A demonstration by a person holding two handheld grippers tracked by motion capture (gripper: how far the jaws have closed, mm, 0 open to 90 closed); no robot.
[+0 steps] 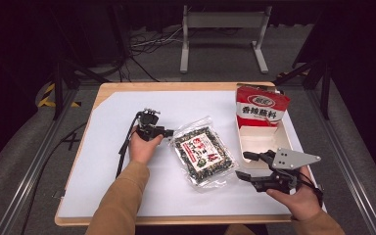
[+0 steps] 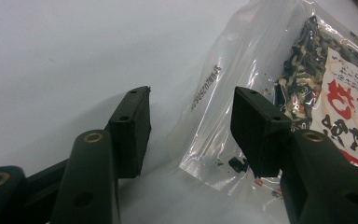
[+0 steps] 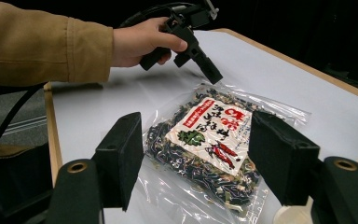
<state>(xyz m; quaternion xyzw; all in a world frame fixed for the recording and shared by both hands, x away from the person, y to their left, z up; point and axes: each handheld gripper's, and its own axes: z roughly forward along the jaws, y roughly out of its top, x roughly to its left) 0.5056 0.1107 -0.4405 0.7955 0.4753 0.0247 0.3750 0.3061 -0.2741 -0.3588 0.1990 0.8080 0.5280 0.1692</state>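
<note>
A clear packet of dried seaweed mix (image 1: 203, 155) lies flat near the middle of the white table cover (image 1: 107, 161), its long axis running from the far left to the near right, with a red-and-white printed label on its face. The left gripper (image 1: 168, 132), held in the person's left hand (image 1: 142, 144), hovers just beside the packet's far-left corner; in the left gripper view the transparent sealed edge of the packet (image 2: 214, 116) sits between and just beyond the two black jaws, which stand partly apart with nothing pressed between their pads. The right gripper (image 1: 244, 165), in the right hand (image 1: 301, 200) at the near right of the table, points toward the packet's right edge from a little farther off, its jaws spread wide and empty; in the right gripper view the packet (image 3: 209, 140) lies ahead between them, with the left gripper (image 3: 213, 74) tilted down over its far corner. A white tray (image 1: 259, 142) with an upright red-and-white seasoning bag (image 1: 261, 110) at its far end stands to the right of the packet. Judging by position, the left gripper is the nearer one, and a pinch on the thin corner seal looks like the move in hand.
</note>
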